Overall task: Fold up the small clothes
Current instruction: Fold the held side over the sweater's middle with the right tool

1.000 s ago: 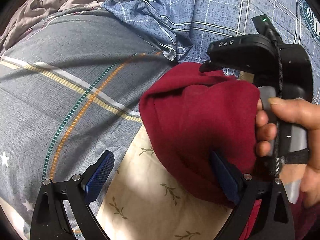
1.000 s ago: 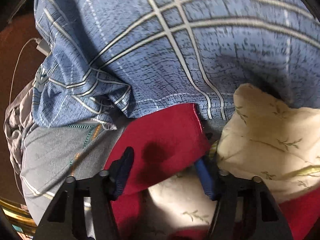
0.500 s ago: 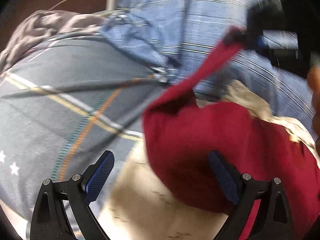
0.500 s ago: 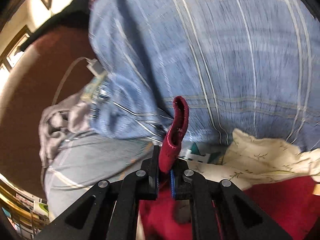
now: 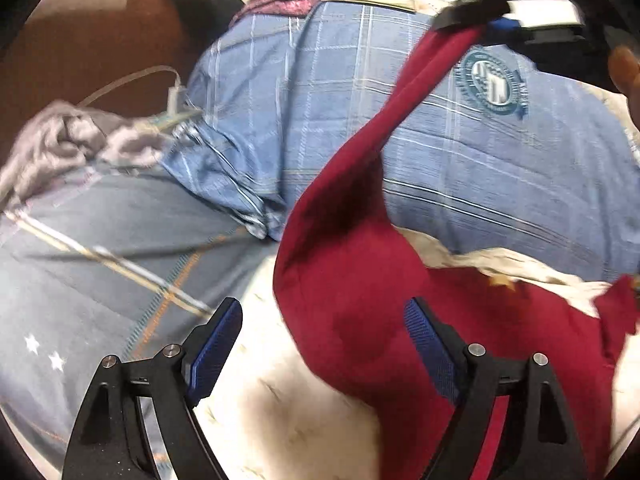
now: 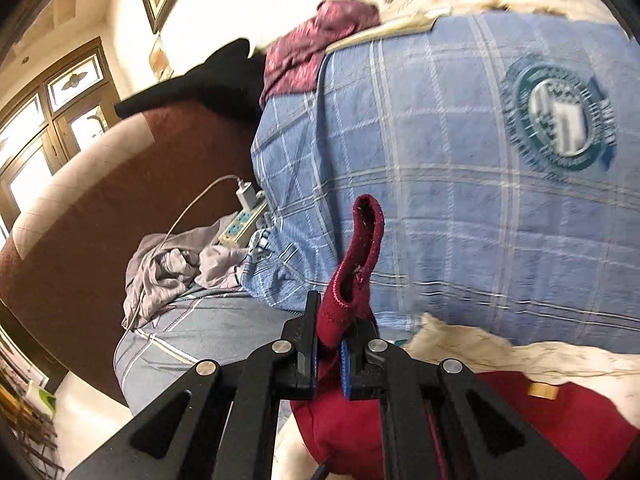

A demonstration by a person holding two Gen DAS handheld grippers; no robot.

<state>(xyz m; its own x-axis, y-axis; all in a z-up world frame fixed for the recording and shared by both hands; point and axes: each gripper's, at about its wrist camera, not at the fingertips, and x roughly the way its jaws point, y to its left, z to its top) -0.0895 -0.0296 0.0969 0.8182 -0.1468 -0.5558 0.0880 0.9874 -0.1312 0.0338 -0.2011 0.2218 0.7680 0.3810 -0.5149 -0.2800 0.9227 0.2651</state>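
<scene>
Blurring red garment [image 5: 360, 300], hem pinched in right tongs [image 6: 331, 354].

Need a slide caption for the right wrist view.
Right gripper shut on red garment, lifted before blue plaid bedding.

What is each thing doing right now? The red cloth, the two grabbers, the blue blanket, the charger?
Red garment: one edge lifted, the rest draped on the bed.
Right gripper: shut on the red garment's edge.
Left gripper: open, jaws have just been closing a little, cloth between them but not pinched.
Blue checked quilt: bunched up in a heap.
White charger: plugged into the power strip.
</scene>
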